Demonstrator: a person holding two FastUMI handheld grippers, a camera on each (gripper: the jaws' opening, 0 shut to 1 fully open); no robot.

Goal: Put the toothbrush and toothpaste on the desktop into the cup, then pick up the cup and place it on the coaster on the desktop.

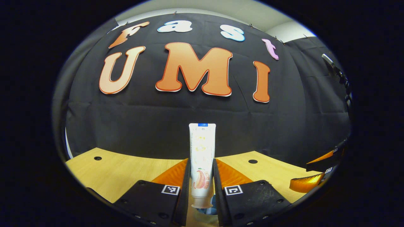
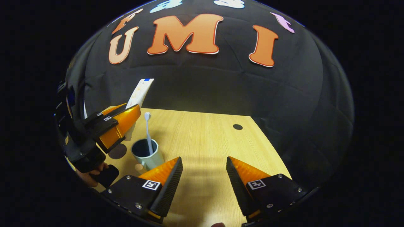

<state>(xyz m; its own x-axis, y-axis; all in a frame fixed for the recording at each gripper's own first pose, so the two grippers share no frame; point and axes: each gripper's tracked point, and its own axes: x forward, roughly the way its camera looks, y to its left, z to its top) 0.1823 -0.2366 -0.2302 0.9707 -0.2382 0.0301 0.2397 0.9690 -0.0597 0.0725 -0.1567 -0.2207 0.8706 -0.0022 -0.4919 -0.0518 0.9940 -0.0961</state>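
The toothpaste (image 1: 202,157) stood upright between the fingers of the left gripper (image 1: 202,186), cap end down and flat crimped end up, both fingers pressing on its sides; in the right gripper view the same tube (image 2: 140,91) rose tilted from that gripper (image 2: 121,121), held in the air above and to the left of the cup (image 2: 147,155). The cup stood upright on the wooden surface (image 2: 202,142) with the toothbrush (image 2: 147,130) already inside it, leaning against the rim with its bristle head upward. A dark round coaster (image 2: 117,151) lay flat on the surface just left of the cup, partly hidden by the left gripper, and a hand (image 2: 91,176) held that gripper's body low at the left edge. The right gripper (image 2: 204,176) hovered over the surface to the right of the cup, its fingers spread wide apart with nothing between them. A small dark hole (image 2: 237,126) marked the surface farther back, well apart from the cup. In the left gripper view the right gripper (image 1: 318,171) showed at the far right edge, above the surface (image 1: 126,170)
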